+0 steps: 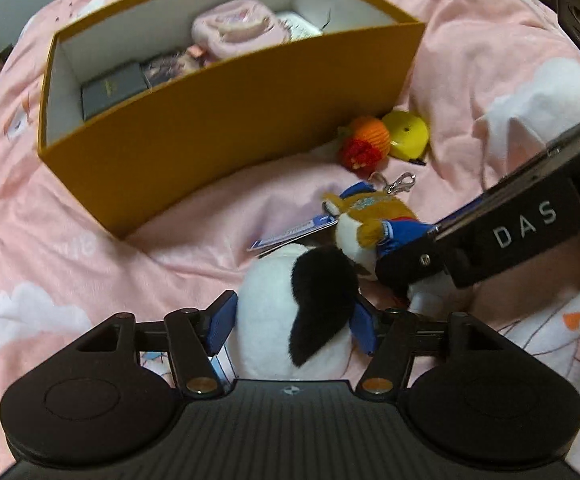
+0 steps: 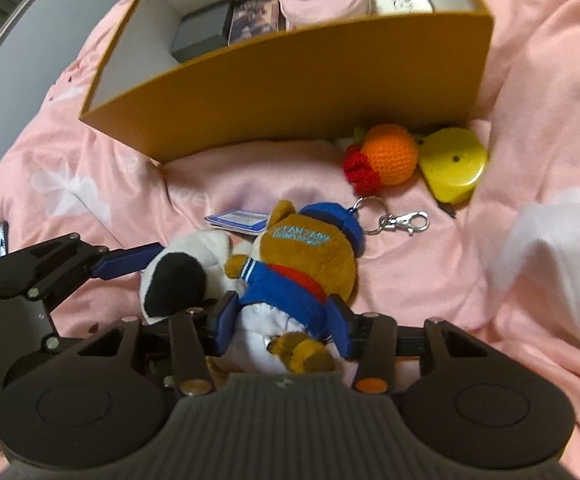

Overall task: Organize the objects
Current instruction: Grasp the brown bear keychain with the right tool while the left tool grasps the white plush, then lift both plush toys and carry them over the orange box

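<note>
Pink bedding (image 1: 138,248) carries a yellow-brown box (image 1: 226,120) already holding a dark case (image 1: 112,90), a pink pouch (image 1: 236,32) and other small items. Still outside, near the box's front wall: a crocheted orange toy (image 2: 385,156), a yellow disc (image 2: 451,168), a brown bear keychain (image 2: 309,256) and a black-and-white plush (image 1: 290,308). The left tool (image 1: 291,320) stands wide open around the plush. The right tool (image 2: 282,324) is half open astride the bear's body; a firm grip cannot be confirmed.

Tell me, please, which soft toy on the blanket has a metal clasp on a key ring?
The brown plush in the blue cap and jacket; its ring and clasp lie beside its cap. The black-and-white plush and the orange crocheted toy show none.
</note>
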`<state>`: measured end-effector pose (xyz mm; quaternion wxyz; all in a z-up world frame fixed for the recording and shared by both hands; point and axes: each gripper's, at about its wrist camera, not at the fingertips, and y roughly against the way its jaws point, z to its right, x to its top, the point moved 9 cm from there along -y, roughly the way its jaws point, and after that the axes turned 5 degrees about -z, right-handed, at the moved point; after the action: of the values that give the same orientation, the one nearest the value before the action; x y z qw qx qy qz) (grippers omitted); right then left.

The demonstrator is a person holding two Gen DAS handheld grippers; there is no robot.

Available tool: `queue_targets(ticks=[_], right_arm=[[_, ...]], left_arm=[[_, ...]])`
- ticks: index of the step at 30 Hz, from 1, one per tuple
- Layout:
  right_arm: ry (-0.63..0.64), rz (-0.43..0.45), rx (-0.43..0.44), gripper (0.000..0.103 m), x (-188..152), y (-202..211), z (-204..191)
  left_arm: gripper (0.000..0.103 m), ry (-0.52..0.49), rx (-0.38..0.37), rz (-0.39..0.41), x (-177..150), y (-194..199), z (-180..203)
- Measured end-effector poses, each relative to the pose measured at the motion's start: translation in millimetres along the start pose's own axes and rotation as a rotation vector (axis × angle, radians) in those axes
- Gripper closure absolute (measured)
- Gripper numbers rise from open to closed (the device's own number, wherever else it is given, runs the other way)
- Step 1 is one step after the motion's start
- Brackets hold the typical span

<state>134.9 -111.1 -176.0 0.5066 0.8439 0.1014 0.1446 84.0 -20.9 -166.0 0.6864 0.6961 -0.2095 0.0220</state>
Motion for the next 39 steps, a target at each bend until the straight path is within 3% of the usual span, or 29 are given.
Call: queue_targets(ticks=[3, 6, 10, 15, 17, 20, 25, 29, 33, 39], right_arm=[[-0.019, 0.005, 0.026, 0.053, -1, 1, 3], [-0.007, 0.042, 0.041, 0.056, -2, 16, -1], [0.029, 0.142, 0.088, 0.058, 8, 41, -11], [0.058, 0.248, 0.101, 0.058, 27, 53, -15], [0.053, 0.265, 0.105, 0.058, 35, 45, -11], [0.040, 0.235, 0.065, 0.058, 37, 23, 1], [0.030, 0.168, 0.014, 0.057, 29, 4, 11], [0.028, 0.169, -0.048, 0.057, 20, 8, 19], [0.086, 0.205, -0.156, 0.057, 15, 18, 19], [0.255, 0.242, -0.286, 0.062, 17, 29, 2]], left_arm=[[0.042, 0.028, -0.013, 0.020, -1, 5, -1], [0.044, 0.116, -0.066, 0.060, 1, 18, -11], [0.044, 0.244, -0.129, 0.173, 10, 44, -28], [0.045, 0.504, -0.243, 0.310, 20, 44, -58], [0.045, 0.591, -0.287, 0.303, 19, 29, -66], [0.044, 0.652, -0.295, 0.262, 14, 8, -71], [0.039, 0.679, -0.277, 0.219, 10, 3, -73], [0.034, 0.664, -0.127, 0.195, 1, 10, -80], [0.033, 0.580, -0.016, 0.164, 1, 19, -82], [0.036, 0.366, -0.035, 0.117, 9, 25, -68]])
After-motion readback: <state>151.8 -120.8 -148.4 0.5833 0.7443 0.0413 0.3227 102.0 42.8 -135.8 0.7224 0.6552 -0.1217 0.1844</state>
